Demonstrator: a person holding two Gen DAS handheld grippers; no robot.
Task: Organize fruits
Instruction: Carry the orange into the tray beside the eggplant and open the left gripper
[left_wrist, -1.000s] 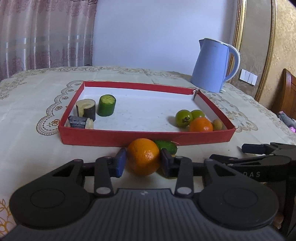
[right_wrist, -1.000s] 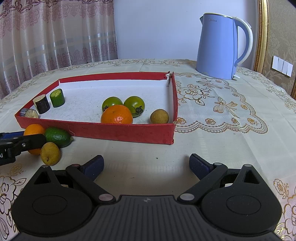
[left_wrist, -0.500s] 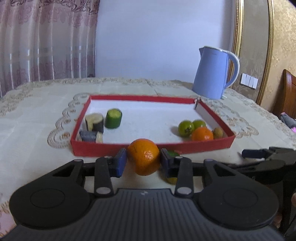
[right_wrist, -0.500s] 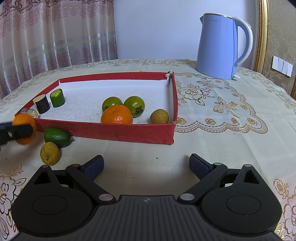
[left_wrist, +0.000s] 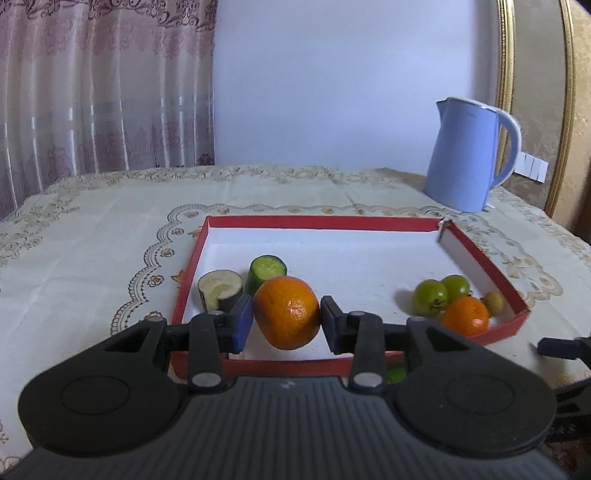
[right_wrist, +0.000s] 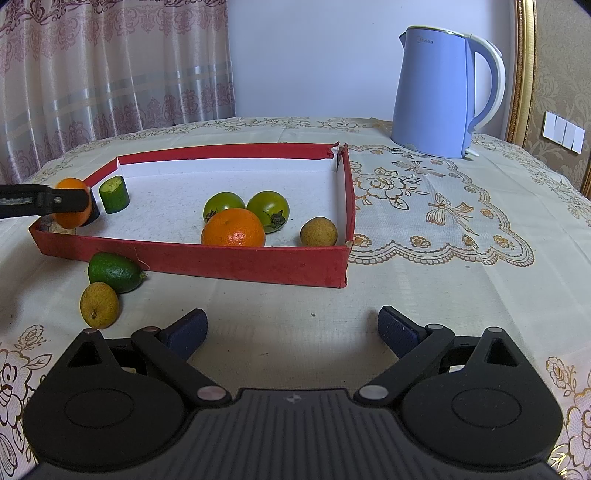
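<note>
While the orange (left_wrist: 287, 312) is pinched in the left tongs (left_wrist: 286, 320) above the near-left corner of the red tray (right_wrist: 221, 260), a second orange (right_wrist: 233, 228), two green tomatoes (right_wrist: 267, 210) and a small brown fruit (right_wrist: 318, 232) already lie inside. Left outside on the tabletop (right_wrist: 424, 280) are a lime (right_wrist: 115, 272) and another brown fruit (right_wrist: 99, 305). The right tongs (right_wrist: 292, 332) gape empty, so the job looks roughly two-thirds done.

Orange (left_wrist: 287, 312) held above red tray's (left_wrist: 484, 254) near-left corner.
</note>
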